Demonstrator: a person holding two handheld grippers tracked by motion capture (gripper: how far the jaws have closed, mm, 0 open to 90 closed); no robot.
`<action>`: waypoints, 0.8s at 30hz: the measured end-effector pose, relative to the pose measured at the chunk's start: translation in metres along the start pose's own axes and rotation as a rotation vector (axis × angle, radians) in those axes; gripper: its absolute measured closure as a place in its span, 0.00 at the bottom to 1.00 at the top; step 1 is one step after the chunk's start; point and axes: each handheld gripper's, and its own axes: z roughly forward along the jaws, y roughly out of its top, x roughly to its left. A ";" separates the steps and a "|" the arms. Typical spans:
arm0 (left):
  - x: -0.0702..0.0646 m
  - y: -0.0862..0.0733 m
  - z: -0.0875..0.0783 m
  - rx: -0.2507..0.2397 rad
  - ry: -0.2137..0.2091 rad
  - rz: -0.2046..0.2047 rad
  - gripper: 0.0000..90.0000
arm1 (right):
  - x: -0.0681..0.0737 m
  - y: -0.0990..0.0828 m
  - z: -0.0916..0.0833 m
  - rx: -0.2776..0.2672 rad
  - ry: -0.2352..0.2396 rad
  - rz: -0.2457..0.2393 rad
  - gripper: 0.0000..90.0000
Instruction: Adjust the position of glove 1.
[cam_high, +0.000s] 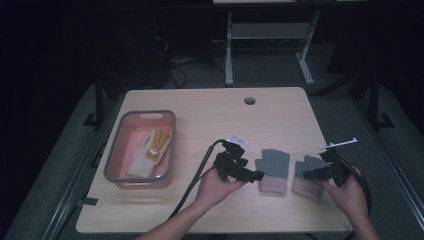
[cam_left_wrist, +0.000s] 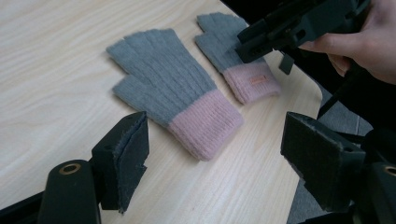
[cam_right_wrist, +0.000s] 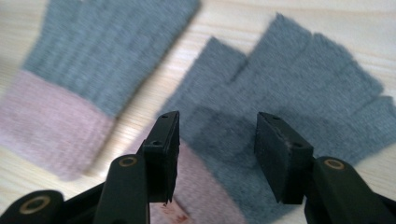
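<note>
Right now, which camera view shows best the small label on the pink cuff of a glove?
The left gripper view: the label sits sharp on the pink cuff of the farther glove, just below the right gripper. In the right gripper view it is a blurred scrap at the bottom edge. In the high view it is too small to tell.

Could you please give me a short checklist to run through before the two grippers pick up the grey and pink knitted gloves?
1. Left grey and pink knitted glove flat on the wooden table: ok.
2. Right grey and pink knitted glove flat, apart from the first: ok.
3. Left gripper jaws open, nothing between them: ok.
4. Right gripper jaws open above the right glove: ok.
5. Right jaws touching the glove: cannot tell.
6. Pink plastic bin away from both gloves: ok.
</note>
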 end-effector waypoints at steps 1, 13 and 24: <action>0.000 0.000 0.001 0.005 -0.001 0.003 0.26 | 0.000 -0.001 0.002 0.010 -0.014 -0.004 0.56; 0.003 -0.007 0.006 0.009 -0.008 -0.009 0.26 | 0.008 -0.005 0.013 0.014 -0.115 -0.063 0.75; 0.003 -0.012 0.012 0.022 -0.012 -0.019 0.26 | 0.009 -0.006 0.013 -0.005 -0.127 -0.055 0.95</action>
